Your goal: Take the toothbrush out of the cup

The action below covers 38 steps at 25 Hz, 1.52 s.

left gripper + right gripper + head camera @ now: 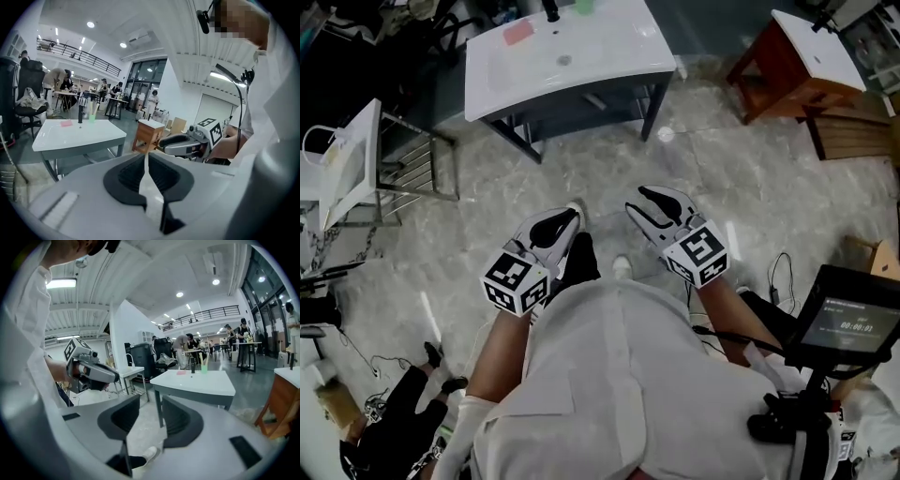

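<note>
Pale marbled floor [750, 178], white table [609, 47], brown wooden stand [769, 75], ceiling lights [90, 24].

In the head view we get flat, rather dim light and muted, greyish colour. The white table [572, 56] at the top is the brightest surface and carries a soft sheen, while the upper left corner sinks to near black. One small bright reflection sits on the stone floor [666, 134].

In both gripper views we see strong fisheye bending of straight lines, and a black circular vignette cuts off the corners. Light comes from above: round ceiling lights [90, 24] in the left gripper view, a glaring strip light [61, 283] in the right. Close to the lens, the grey bodies of the left gripper [145, 159] and right gripper [150, 404] look soft, while the hall behind them is sharper.
</note>
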Motion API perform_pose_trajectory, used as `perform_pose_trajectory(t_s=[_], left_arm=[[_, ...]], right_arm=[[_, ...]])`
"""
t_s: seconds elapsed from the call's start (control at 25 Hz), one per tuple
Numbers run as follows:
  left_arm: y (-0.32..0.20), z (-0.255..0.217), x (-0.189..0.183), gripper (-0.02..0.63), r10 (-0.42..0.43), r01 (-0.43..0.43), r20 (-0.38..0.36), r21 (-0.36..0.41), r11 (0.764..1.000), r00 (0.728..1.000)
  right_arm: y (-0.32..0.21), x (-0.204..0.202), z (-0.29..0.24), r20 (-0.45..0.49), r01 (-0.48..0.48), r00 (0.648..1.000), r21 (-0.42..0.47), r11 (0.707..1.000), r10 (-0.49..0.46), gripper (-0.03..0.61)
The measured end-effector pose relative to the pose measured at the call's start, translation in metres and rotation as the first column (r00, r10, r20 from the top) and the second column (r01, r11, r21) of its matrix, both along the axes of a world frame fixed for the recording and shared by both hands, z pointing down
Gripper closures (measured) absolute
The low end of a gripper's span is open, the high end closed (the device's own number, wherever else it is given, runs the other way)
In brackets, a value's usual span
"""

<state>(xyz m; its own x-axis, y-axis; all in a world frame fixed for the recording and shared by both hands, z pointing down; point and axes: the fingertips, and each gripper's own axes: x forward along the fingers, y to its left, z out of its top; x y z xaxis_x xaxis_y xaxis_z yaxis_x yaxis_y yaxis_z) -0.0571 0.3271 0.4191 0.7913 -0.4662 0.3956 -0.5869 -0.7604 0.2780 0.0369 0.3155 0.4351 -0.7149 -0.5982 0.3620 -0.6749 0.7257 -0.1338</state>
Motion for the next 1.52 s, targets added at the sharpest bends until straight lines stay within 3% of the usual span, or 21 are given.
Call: perform_pose_trajectory(t_s=[0.32, 0.48, 0.76, 1.12, 1.52], left_arm=[[-0.105, -0.003, -0.007, 0.604, 0.089, -0.089, -0.065, 0.009, 0.996, 0.994], [-0.16, -0.009, -0.023, 0.607, 0.15, -0.149, -0.05, 0.025, 0.989, 0.987], [-0.238, -0.004, -0.06, 0.607, 0.184, -0.183, -0.049, 0.021, 0.983, 0.982], [-0.302, 0.002, -0.078, 0.607, 0.137, -0.136, -0.049, 0.027, 0.99, 0.989], [-0.393, -0.005, -0.063, 0.607, 0.017, -0.015, -0.038, 0.035, 0.999, 0.999]], right_arm=[[-0.094, -0.008, -0.007, -0.046, -0.096, 0.994, 0.004, 0.995, 0.096, 0.456], [-0.152, -0.022, -0.013, -0.048, -0.146, 0.988, 0.013, 0.989, 0.147, 0.456], [-0.247, -0.046, -0.011, -0.022, -0.217, 0.976, 0.023, 0.976, 0.217, 0.469], [-0.353, -0.031, -0.007, -0.023, -0.275, 0.961, 0.031, 0.961, 0.276, 0.471], [-0.504, 0.007, 0.003, -0.025, -0.241, 0.97, 0.048, 0.969, 0.242, 0.471]])
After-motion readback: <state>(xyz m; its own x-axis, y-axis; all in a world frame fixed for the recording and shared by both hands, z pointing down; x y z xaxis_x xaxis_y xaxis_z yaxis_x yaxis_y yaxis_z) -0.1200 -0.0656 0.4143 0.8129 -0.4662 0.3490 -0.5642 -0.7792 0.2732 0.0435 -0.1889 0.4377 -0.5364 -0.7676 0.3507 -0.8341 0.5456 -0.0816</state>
